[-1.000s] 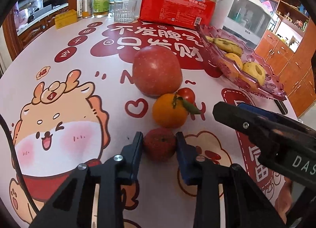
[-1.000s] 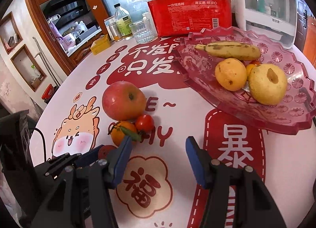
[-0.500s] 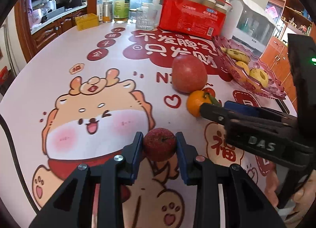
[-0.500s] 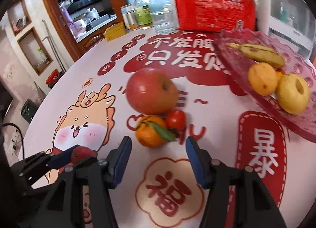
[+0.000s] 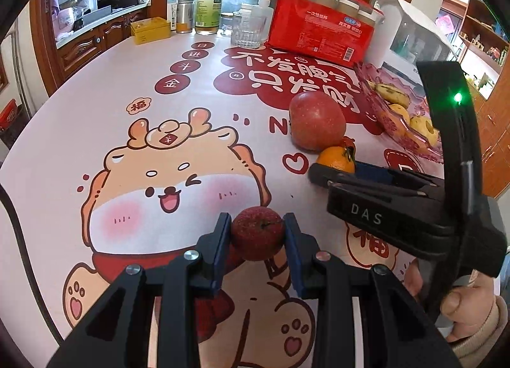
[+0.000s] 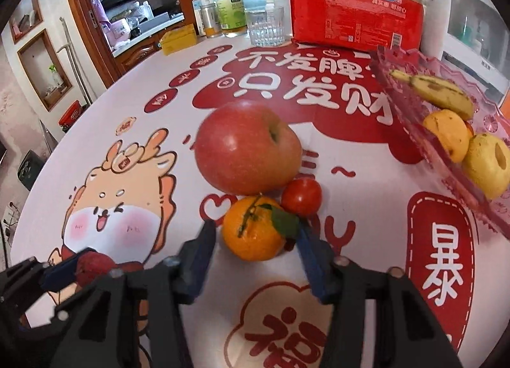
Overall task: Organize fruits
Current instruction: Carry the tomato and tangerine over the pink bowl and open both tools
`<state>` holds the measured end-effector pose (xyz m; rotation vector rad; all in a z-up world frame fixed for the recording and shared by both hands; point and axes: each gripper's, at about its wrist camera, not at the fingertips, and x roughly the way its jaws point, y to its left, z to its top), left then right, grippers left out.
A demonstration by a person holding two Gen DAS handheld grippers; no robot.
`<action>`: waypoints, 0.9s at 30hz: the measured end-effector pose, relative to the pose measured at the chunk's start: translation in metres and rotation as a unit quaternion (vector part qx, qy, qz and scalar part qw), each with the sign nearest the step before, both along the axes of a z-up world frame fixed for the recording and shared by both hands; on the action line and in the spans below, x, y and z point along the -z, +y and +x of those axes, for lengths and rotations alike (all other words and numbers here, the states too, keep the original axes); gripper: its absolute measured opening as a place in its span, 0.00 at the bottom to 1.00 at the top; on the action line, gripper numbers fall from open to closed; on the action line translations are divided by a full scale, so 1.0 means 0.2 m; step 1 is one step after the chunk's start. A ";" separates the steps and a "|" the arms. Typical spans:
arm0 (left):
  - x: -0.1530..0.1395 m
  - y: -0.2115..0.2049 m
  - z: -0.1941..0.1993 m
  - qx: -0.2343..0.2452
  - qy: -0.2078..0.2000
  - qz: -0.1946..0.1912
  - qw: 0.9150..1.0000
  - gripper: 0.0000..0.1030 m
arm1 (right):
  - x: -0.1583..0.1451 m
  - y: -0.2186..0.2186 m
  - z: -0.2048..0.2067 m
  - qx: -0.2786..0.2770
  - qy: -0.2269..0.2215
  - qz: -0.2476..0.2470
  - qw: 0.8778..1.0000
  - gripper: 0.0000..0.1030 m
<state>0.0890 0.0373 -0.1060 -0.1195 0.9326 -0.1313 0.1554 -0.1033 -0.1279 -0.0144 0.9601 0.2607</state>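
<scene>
Your left gripper has the small dark-red round fruit clamped between its blue-padded jaws, and over the last second you have lifted it off the printed tablecloth surface and drawn it back from the other fruit, so it now hangs above the cartoon dragon print. That fruit is secured and ready to travel, most likely to the pink scalloped plastic tray on the right, which already holds a spotted banana, a yellow-orange citrus and a yellow apple.

Your right gripper has meanwhile advanced. A second ago it stood back from the pile; now its jaws are spread apart on either side of the leafy orange mandarin, not yet closed on it. The mandarin sits on the surface, touching or nearly touching the large red apple and the small red tomato, so closing may nudge its neighbours.

Readable writing: the body of your right gripper carries "DAS" in the left camera. The red plastic-wrapped pack of paper cups at the back reads "一次性纸杯". The tablecloth shows "不发脾气 只发财" in white on red, with "福" and "暴" in the nearer red patches, and "日进斗金" down the row of small red ovals. The labels on the bottle and tin behind are too small to read.
</scene>
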 end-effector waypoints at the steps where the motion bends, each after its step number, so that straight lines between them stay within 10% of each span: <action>1: 0.00 0.00 0.00 -0.001 0.000 0.000 1.000 0.30 | 0.00 0.00 0.00 -0.003 0.001 0.004 1.000 0.41; 14: -0.15 -0.08 -0.04 0.024 -0.015 0.005 1.000 0.30 | -0.08 -0.13 -0.20 -0.012 0.013 0.050 0.999 0.39; 27: -0.59 -0.48 0.20 0.115 -0.058 0.005 0.992 0.30 | -0.62 -0.60 -0.35 0.041 -0.085 0.022 0.995 0.39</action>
